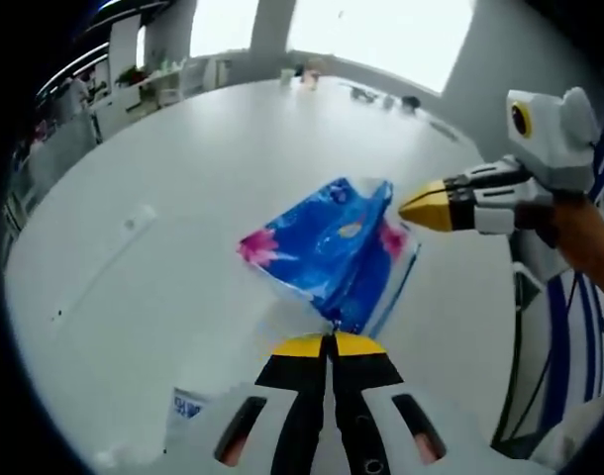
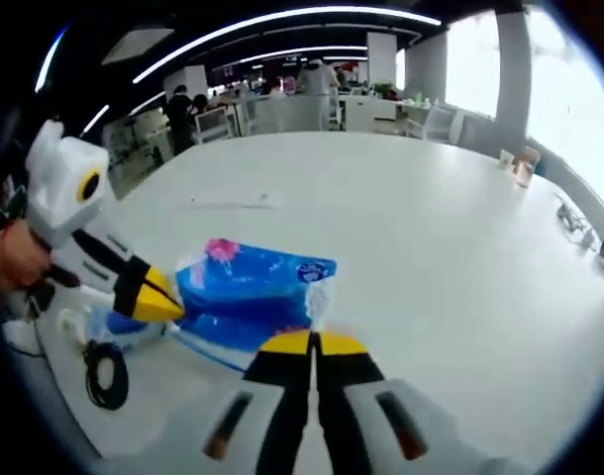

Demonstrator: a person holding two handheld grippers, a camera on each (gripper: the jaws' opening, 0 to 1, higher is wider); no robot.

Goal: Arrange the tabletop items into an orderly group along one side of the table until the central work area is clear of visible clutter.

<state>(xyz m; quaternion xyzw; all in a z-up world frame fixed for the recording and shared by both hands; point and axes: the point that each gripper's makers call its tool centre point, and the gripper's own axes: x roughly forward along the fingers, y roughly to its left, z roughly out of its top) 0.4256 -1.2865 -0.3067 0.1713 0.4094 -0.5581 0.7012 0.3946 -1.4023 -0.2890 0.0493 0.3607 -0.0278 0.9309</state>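
A blue tissue pack (image 1: pixel 327 242) with pink flowers hangs tilted over the white round table (image 1: pixel 203 168), stretched between both grippers. In the left gripper view, my left gripper (image 1: pixel 330 344) is shut on the pack's near wrapper edge. The right gripper (image 1: pixel 426 210) comes in from the right, shut on the pack's far corner. In the right gripper view, the tissue pack (image 2: pixel 248 297) lies just ahead of my right gripper (image 2: pixel 312 344), whose jaws are shut at its clear wrapper flap. The left gripper (image 2: pixel 158 300) pinches the pack's left end, with a hand behind it.
Small items (image 1: pixel 304 75) stand at the table's far edge, with more (image 2: pixel 523 164) along its right rim. A thin white strip (image 1: pixel 134 223) lies flat on the table. A printed paper (image 1: pixel 188 404) sits by my left jaw. A black cable coil (image 2: pixel 104 374) lies below the table edge.
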